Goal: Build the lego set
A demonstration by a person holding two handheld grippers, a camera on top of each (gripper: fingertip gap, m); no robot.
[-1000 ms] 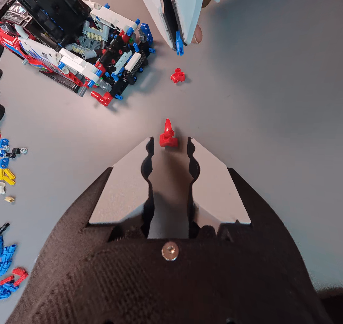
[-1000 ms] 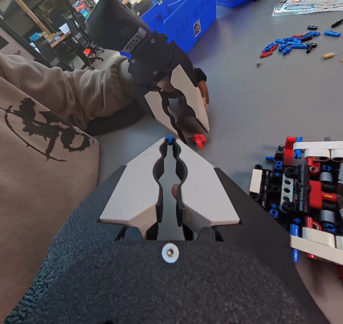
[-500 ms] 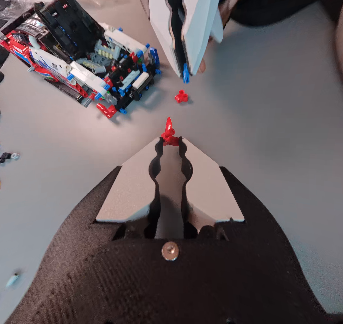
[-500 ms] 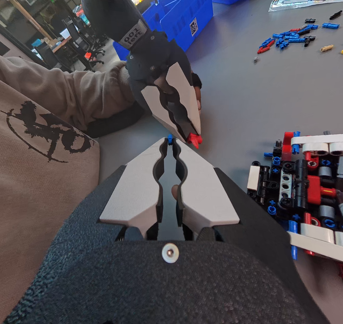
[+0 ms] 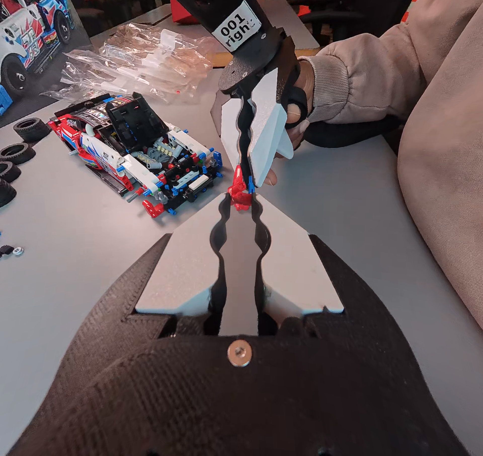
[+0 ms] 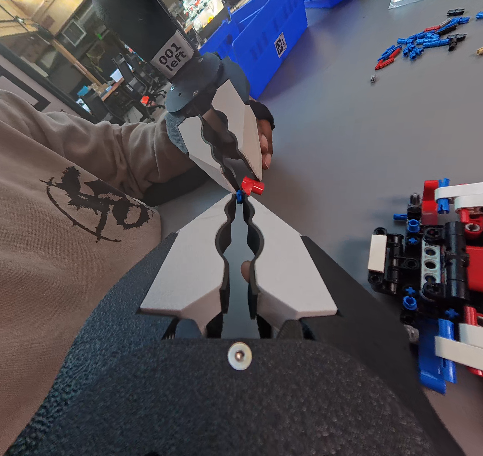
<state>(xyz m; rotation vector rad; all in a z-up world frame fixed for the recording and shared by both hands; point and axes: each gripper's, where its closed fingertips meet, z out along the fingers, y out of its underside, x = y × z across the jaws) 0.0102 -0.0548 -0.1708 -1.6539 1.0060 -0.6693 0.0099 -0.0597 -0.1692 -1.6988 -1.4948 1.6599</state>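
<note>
Knobbly red piece (image 5: 239,198), blue pin (image 6: 239,197)

Right gripper (image 6: 239,198) pinches small blue plastic pin (image 6: 239,197); left gripper (image 6: 247,183) clamps small red plastic connector (image 6: 252,187), parts touching above grey table (image 6: 339,143).

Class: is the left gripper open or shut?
Shut: the left gripper pinches the red piece between its fingertips.

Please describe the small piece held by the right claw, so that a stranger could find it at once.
Start from the half-built car on the grey table. To its right, two claws meet tip to tip above the table. The right claw pinches a tiny blue pin; unlike the larger red piece in the left claw, it is blue and slim.
</note>
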